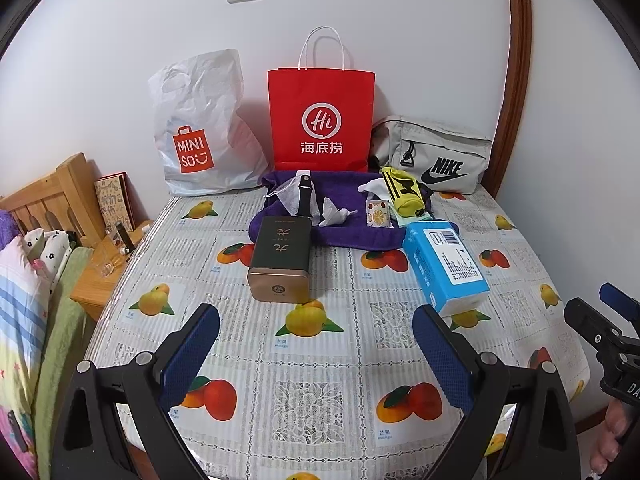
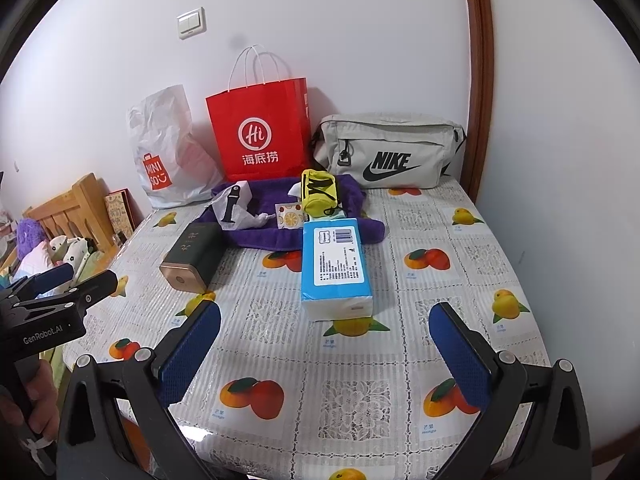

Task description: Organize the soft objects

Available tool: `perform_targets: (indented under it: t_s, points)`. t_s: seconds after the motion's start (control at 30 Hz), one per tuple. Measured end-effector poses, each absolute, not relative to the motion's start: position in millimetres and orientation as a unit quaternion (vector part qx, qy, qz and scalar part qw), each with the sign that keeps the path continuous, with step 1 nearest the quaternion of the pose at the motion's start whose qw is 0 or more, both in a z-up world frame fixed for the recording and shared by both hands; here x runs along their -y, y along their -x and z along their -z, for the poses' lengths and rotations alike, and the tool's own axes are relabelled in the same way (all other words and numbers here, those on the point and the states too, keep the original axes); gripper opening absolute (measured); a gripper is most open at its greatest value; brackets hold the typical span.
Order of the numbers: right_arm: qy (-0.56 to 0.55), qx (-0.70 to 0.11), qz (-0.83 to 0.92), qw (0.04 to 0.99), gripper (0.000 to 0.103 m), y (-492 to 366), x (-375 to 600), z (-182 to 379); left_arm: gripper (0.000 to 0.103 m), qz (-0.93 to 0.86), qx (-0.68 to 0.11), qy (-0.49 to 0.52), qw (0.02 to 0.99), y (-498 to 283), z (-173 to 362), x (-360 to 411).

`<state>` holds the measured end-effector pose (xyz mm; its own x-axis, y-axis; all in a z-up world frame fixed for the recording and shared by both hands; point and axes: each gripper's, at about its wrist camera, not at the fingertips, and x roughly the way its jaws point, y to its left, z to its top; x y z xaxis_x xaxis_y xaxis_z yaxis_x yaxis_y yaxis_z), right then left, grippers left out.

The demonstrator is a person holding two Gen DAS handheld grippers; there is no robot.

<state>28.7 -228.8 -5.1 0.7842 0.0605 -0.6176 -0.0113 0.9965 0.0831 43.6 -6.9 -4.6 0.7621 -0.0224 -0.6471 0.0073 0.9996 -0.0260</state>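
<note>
Purple towel (image 1: 344, 236) lies at the bench's (image 1: 320, 360) far side; the blue tissue pack (image 1: 446, 270) touches its near edge. Left tool (image 1: 316, 354) and right tool (image 2: 325, 354) hover spread, empty.

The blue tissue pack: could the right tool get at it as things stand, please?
Probably yes. The right tool is open, and the blue tissue pack lies straight ahead on the tablecloth with nothing between them; only its far end touches the purple towel.
</note>
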Motion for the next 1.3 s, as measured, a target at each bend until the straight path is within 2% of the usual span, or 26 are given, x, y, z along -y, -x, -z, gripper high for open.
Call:
perform_targets:
  t_s: [1.3]
  points:
    - [-0.034,-0.327,-0.019,0.944,0.103,-25.0,227.7,4.3,0.098,0.01,-0.346,0.011,0.938,-42.6,8.0,2.8]
